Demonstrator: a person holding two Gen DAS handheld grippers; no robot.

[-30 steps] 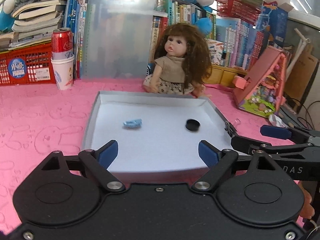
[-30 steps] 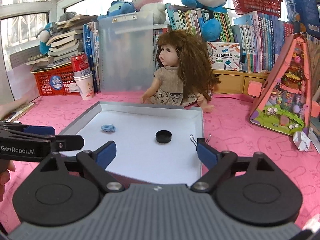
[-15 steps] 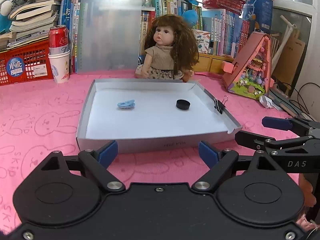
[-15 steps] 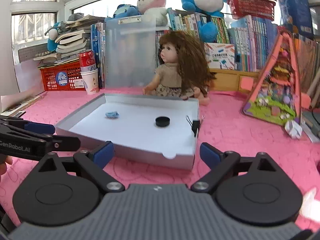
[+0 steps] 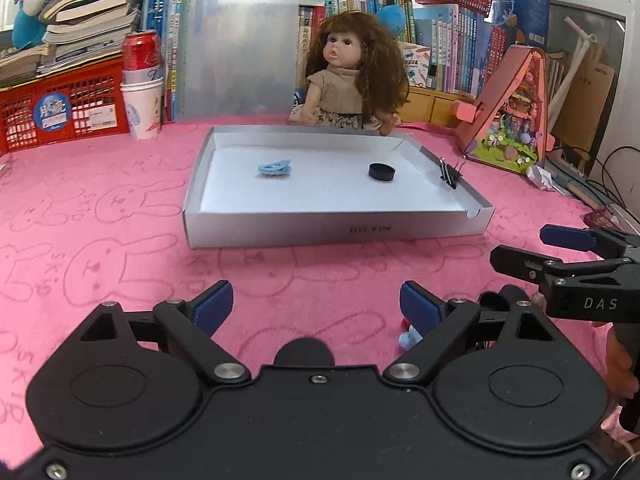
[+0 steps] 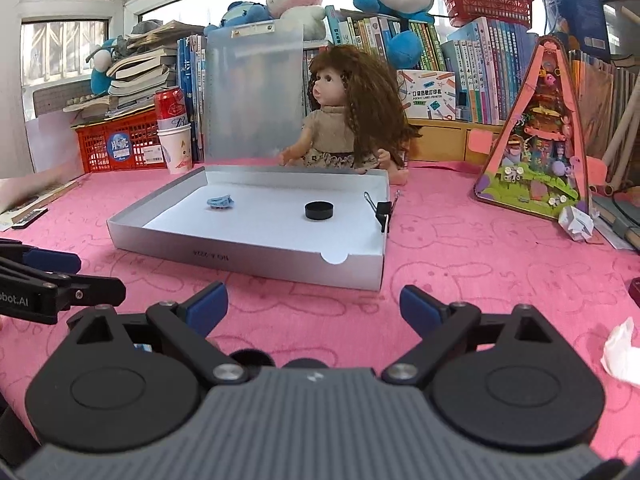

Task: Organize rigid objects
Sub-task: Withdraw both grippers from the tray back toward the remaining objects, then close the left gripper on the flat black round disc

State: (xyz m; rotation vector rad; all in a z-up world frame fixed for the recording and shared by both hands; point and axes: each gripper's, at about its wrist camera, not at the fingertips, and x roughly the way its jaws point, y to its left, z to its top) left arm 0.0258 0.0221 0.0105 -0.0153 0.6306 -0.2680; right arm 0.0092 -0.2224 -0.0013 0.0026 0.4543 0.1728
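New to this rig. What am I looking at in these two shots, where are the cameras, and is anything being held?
No robot arm here: a person holds one set of tongs in each hand, each with a fisheye camera looking forward along its two fingers. One picture is from the left tongs, the other from the right tongs. Both are open and hold nothing. Ahead on the pink cloth sits a shallow grey box containing a blue clip and a black cap, with a binder clip on its rim. A doll sits behind it.

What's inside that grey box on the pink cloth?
The box holds a small blue clip and a black round cap, apart from each other. A black binder clip grips its right wall. Nothing else shows inside.
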